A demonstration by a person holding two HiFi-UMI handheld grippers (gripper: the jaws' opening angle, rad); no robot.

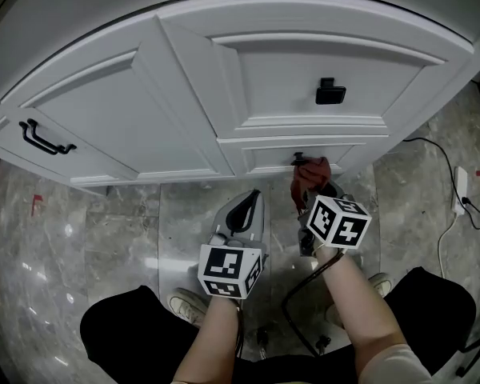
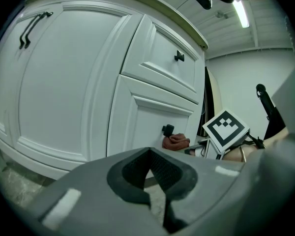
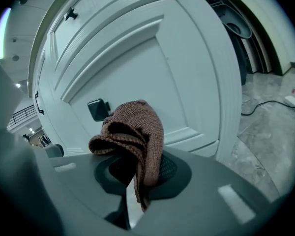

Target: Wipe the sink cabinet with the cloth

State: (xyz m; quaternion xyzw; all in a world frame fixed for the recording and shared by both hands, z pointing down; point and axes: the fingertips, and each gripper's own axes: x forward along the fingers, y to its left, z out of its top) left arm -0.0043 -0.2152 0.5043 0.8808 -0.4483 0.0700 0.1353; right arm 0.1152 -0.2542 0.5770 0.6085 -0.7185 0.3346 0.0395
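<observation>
right claw [image 3: 137, 191] pinches bunched cloth [image 3: 137, 127] near the sink cabinet [image 3: 152, 73], ready to wipe; left claw [image 2: 155, 200] pressed together (idle).

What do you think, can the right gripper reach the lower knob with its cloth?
Probably yes: the right gripper, shut on the cloth, sits just before the knob with nothing between.

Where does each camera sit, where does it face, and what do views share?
Head view: on the head, steeply down at the cabinet, both forearms, left gripper, right gripper.
Left gripper view: on that gripper, along its shut, empty jaws toward the cabinet.
Right gripper view: on that gripper, along jaws clamping the cloth, toward a knob.
Shared: all three show the cloth.
</observation>
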